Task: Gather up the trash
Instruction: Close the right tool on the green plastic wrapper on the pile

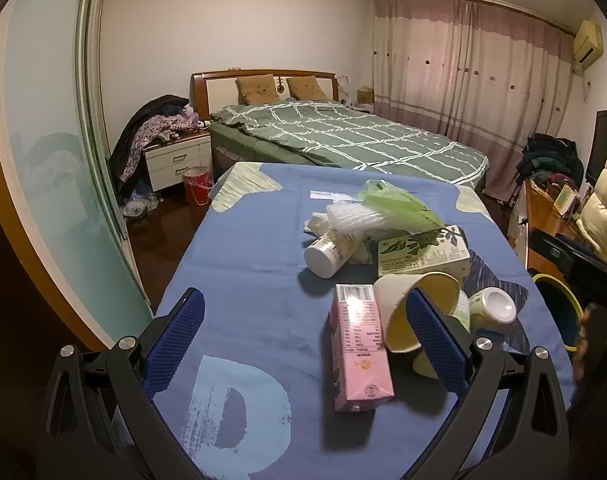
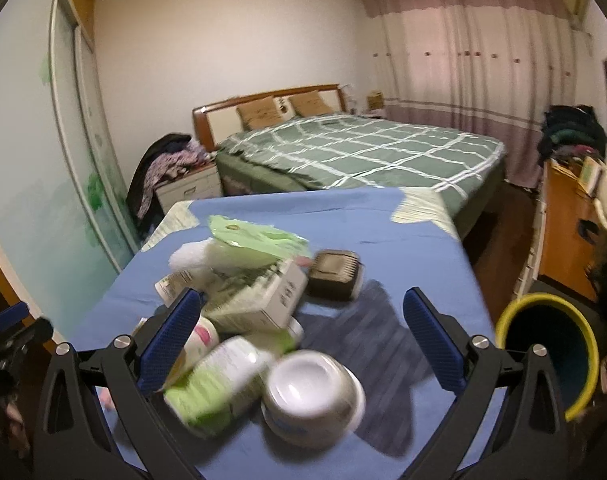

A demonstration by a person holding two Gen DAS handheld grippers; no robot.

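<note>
A pile of trash lies on the blue tablecloth [image 1: 243,264]. In the left wrist view I see a pink carton [image 1: 359,344], a tipped yellow-lined paper cup [image 1: 415,308], a green-printed box [image 1: 423,252], a white bottle [image 1: 329,250], a small white bottle [image 1: 493,308] and a green plastic bag [image 1: 399,202]. My left gripper [image 1: 303,320] is open above the cloth, with the pink carton between its fingers. My right gripper [image 2: 301,320] is open over a white tub [image 2: 313,394] and a green-labelled bottle [image 2: 215,380]. A yellow-rimmed bin [image 2: 543,356] stands at the table's right edge.
A dark square object [image 2: 335,274] lies behind the pile. Beyond the table are a green-quilted bed [image 1: 343,136], a nightstand with clothes [image 1: 175,156], a red bucket [image 1: 197,188] and a wooden desk [image 2: 567,236] at right. Sliding wardrobe doors [image 1: 51,140] run along the left.
</note>
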